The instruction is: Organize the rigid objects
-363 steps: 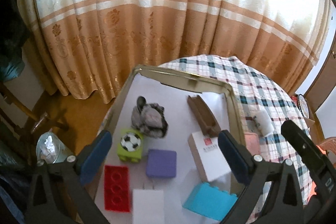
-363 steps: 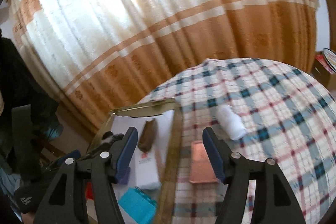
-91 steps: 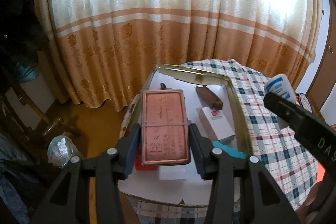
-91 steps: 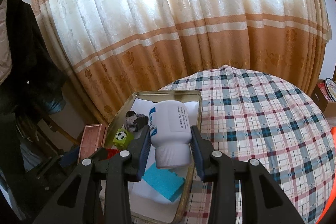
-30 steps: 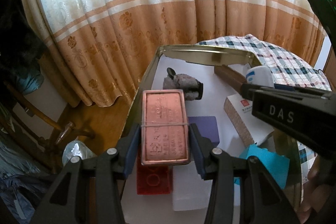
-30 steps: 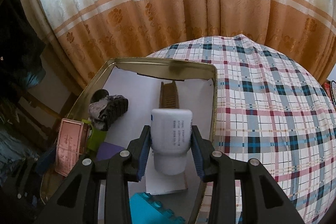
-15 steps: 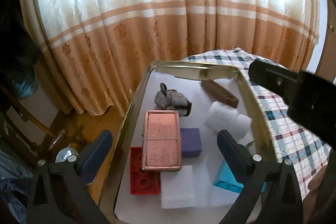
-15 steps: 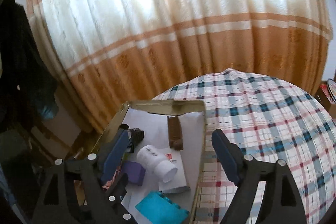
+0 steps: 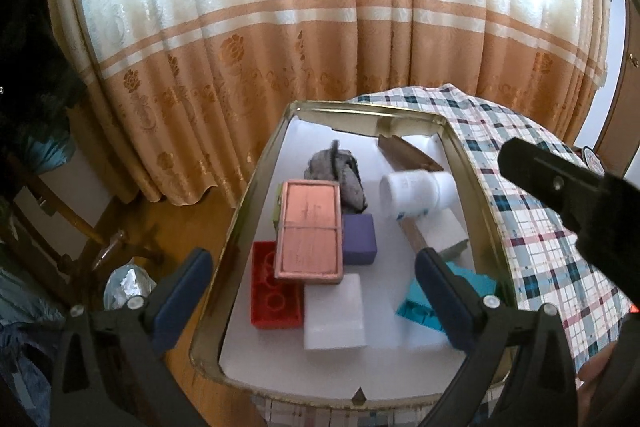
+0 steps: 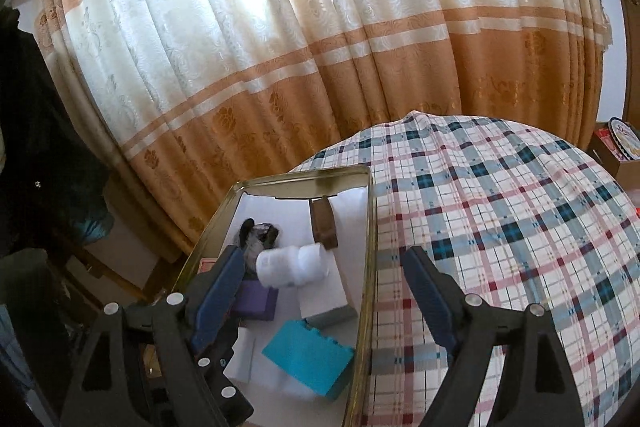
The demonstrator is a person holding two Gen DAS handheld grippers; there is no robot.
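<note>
A gold-rimmed tray (image 9: 256, 187) lined in white holds the objects. A copper-pink box (image 9: 310, 231) lies flat on a red brick (image 9: 274, 295) and a green block. A white bottle (image 9: 416, 195) lies on its side on a white box (image 9: 444, 231). My left gripper (image 9: 312, 259) hovers above the near half of the tray, open and empty. My right gripper (image 10: 323, 259) is open and empty above the tray's right rim (image 10: 368, 267), with the bottle (image 10: 292, 265) below and beyond it. Its black body (image 9: 560, 187) shows in the left wrist view.
Also in the tray: a purple block (image 9: 359, 241), white block (image 9: 334, 311), teal brick (image 10: 308, 359), brown wooden piece (image 10: 322, 221) and grey plush toy (image 9: 340, 171). Plaid tablecloth (image 10: 500, 227) spreads right. Curtain (image 9: 320, 47) behind; chair and floor at left.
Both grippers have opened. The left let go of the copper-pink box, the right let go of the white bottle, and both things now lie in the tray. Both grippers have drawn back and up.
</note>
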